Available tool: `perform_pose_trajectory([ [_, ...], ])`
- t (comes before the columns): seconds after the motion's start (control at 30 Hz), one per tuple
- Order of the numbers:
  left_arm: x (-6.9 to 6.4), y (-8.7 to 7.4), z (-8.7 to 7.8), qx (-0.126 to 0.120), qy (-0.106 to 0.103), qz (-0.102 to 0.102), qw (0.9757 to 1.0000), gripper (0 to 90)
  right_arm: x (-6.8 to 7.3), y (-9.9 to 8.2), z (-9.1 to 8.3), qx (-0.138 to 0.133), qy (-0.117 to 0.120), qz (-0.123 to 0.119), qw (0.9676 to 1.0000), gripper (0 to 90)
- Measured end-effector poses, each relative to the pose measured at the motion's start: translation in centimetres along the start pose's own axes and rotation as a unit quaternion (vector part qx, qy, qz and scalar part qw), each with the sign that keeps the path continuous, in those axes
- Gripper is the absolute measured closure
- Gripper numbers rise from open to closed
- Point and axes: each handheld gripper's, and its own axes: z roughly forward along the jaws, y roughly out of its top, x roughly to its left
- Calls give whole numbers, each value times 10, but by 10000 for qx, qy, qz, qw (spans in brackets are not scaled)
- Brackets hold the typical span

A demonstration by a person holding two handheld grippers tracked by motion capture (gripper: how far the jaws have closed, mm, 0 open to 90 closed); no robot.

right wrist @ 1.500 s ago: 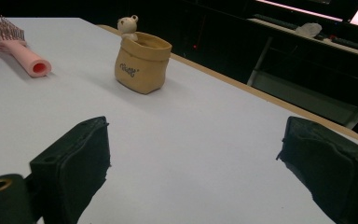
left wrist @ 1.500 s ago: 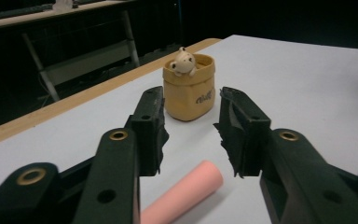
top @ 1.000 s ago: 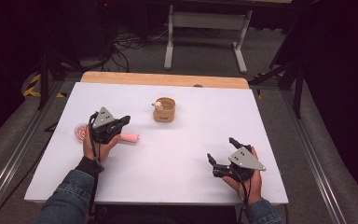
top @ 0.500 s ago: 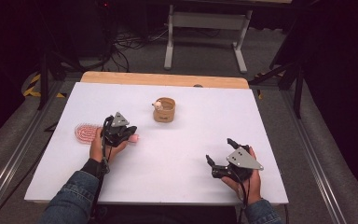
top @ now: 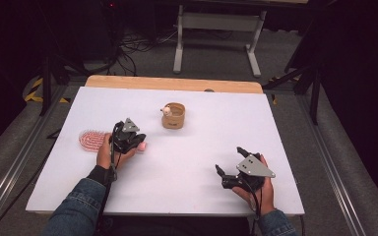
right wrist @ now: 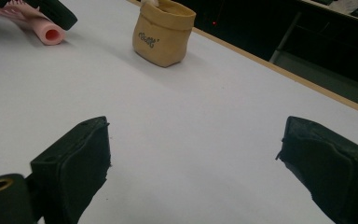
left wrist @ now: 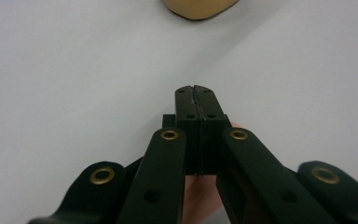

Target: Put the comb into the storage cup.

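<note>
A pink hairbrush (top: 91, 140) lies flat at the left of the white table (top: 202, 196), its handle pointing right. My left gripper (top: 137, 139) hovers low over that handle, shut, jaw tips pressed together (left wrist: 196, 91) with nothing between them; the pink handle (left wrist: 196, 198) shows underneath. Behind it stands a tan fabric pouch (top: 173, 116) with a small pale item poking out of its top. My right gripper (top: 229, 159) rests near the front right of the table, open, with bare tabletop between its jaws (right wrist: 193, 158). The right gripper view also shows the pouch (right wrist: 162, 35) and the handle's hollow end (right wrist: 46, 31).
A wooden strip (top: 172, 83) edges the table's far side. Beyond it stand a metal frame (top: 216, 34) and cables on the dark floor. Rails run along both sides of the table.
My left hand has drifted right and slightly down along the brush, uncovering its bristled head. The right hand has stayed put.
</note>
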Motion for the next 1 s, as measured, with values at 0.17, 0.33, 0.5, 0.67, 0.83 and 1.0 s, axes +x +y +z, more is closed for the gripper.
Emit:
perform_pose_trajectory([
  [0.17, -1, 0, -1, 72, -135, 2, 9999, 900, 1, 0, 1, 58, 58, -37, 10000, 89],
  [0.33, -2, -1, -3, 175, -304, 52, 9994, 900, 1, -1, 2, 101, 98, -73, 9999, 88],
  [0.5, -5, -4, -7, 228, -440, 125, 9987, 900, 1, 0, 2, 123, 113, -130, 9998, 89],
  [0.67, -6, -8, -12, 299, -512, 176, 9981, 900, 2, 0, 2, 131, 118, -150, 9997, 88],
  [0.83, -7, -12, -17, 365, -595, 225, 9973, 900, 2, 0, 2, 145, 126, -159, 9997, 88],
  [1.0, -9, -19, -25, 410, -719, 291, 9961, 900, 2, 0, 2, 147, 123, -138, 9997, 88],
])
